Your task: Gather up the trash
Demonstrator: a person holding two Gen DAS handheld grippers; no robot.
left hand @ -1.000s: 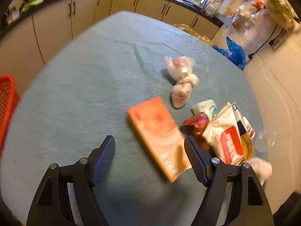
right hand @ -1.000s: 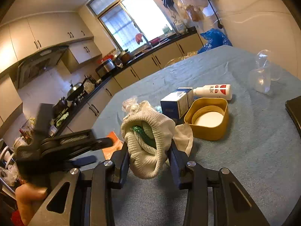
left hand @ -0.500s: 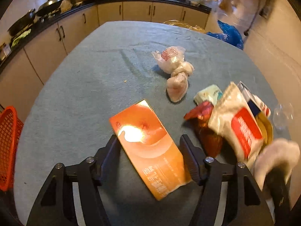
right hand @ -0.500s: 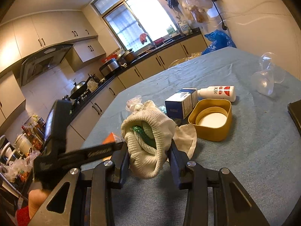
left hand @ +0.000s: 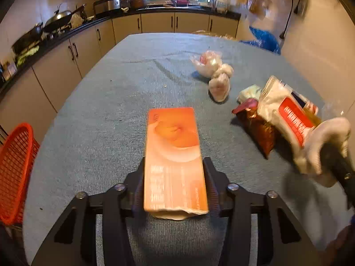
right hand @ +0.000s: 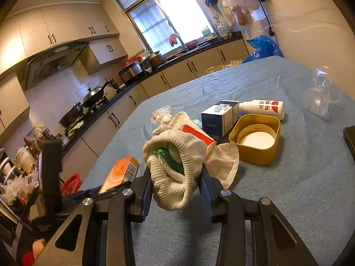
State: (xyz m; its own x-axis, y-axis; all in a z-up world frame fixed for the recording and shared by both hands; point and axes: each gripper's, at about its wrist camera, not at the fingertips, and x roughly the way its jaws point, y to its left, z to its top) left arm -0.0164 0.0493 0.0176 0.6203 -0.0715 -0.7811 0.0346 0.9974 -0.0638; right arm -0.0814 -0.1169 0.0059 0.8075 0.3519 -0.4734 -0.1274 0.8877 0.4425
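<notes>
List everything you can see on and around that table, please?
box: 1, orange, between the left gripper's fingers
sock: 1, cream, between the right gripper's fingers
tied bags: 1 bundle, white, mid-table
snack packets: a few, red and white, right side of the table
carton: 1, blue and white, behind the tub
bottle: 1, white, lying flat
tub: 1, yellow, open
basket: 1, red, left of the table
table: 1, blue-grey cloth
left gripper: black, clamping the box
right gripper: black, clamping the sock

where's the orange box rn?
Left wrist view: orange box lies flat on the table, centre-low, its near end between the closing left tongs, left of the snack bags.
</notes>
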